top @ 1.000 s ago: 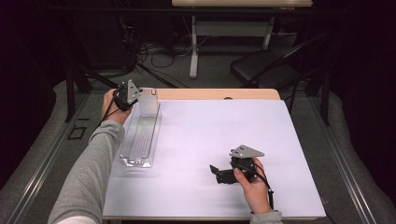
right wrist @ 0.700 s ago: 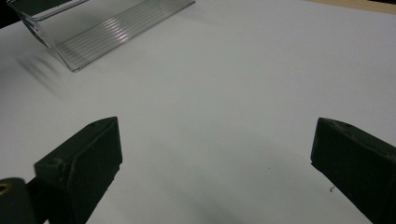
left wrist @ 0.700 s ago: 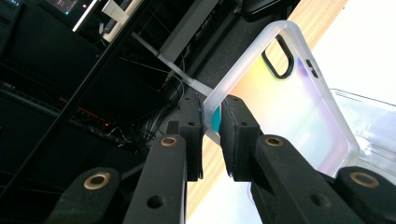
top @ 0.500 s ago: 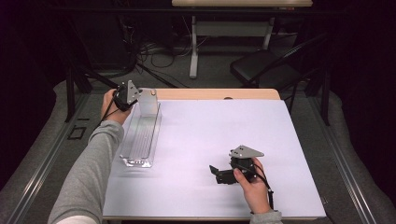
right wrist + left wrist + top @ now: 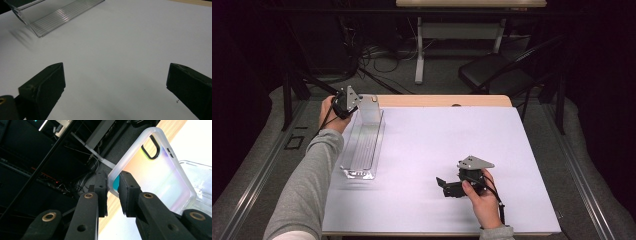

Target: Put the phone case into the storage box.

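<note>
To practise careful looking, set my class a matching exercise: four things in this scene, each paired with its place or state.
Things:
1. left gripper
2. right gripper
3. phone case
4. clear tray

Places or states:
A. lying on the white table near its left edge
B. fingers wide apart, nothing between them
C. upright at the tray's far end, pinched by one edge
D. fingers closed on a thin edge

Pairs: 1-D, 2-B, 3-C, 4-A
</note>
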### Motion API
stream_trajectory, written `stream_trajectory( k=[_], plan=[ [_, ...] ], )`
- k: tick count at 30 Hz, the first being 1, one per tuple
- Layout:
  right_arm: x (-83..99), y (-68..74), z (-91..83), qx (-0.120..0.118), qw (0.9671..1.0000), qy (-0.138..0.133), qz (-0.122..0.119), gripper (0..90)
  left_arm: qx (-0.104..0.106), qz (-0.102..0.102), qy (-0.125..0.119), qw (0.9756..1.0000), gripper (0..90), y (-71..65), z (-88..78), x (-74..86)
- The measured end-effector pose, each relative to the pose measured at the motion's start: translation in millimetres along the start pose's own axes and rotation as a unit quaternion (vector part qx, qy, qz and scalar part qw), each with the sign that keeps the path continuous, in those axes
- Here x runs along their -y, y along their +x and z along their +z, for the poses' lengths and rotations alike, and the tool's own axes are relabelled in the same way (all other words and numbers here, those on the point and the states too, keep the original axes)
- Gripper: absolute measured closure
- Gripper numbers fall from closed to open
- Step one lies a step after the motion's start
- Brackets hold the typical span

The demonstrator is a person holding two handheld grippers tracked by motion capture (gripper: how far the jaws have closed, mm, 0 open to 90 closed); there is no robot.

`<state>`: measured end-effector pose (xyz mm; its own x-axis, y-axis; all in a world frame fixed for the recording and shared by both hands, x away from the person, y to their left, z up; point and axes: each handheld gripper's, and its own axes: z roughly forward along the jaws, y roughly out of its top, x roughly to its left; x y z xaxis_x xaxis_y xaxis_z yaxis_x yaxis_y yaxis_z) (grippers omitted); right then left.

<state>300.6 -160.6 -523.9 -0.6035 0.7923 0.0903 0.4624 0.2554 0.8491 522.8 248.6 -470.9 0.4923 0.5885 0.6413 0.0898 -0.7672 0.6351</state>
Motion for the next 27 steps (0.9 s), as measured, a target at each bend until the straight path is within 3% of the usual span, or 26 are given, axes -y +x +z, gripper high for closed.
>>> stream_trajectory(
  k=[20,27],
  plan=[
    [0.4,0.4,0.6,0.0,1.0,0.001,0.001,1.9,-0.004,-0.01,0.006,0.9999,71.3,0.3,1.5,1.1],
    [0.5,0.5,1.0,0.0,1.0,0.002,0.0,2.0,-0.002,-0.021,0.012,0.9997,61.4,0.6,2.3,2.5]
  ],
)
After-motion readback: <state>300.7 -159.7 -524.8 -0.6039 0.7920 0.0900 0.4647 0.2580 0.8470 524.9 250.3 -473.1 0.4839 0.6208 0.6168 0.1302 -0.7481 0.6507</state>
